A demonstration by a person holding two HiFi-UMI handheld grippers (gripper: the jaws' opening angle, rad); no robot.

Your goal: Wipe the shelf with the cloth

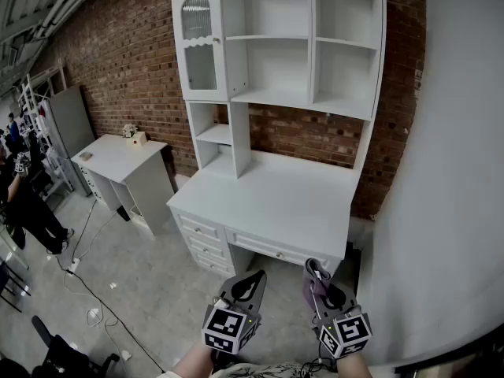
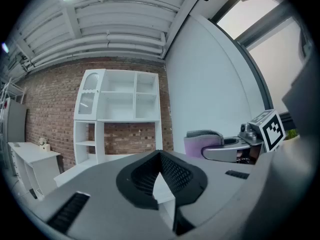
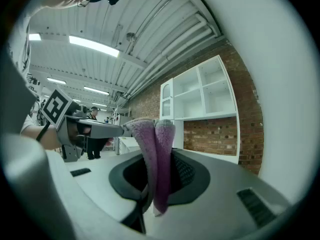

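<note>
Red brick wall (image 1: 134,61) behind smooth white shelf (image 1: 276,97); left tongs (image 1: 253,280) clenched empty, right tongs (image 1: 316,268) tight on fuzzy purple cloth (image 3: 159,164).

The person holds both grippers low and side by side, jaws pointing forward and marker cubes nearest the body. The left gripper (image 1: 253,278) has its jaws closed tip to tip with nothing between them. The right gripper (image 1: 316,269) is clamped on a purple cloth (image 3: 156,154) that sticks out past its jaw tips. The left forearm (image 1: 191,361) shows behind its gripper.
</note>
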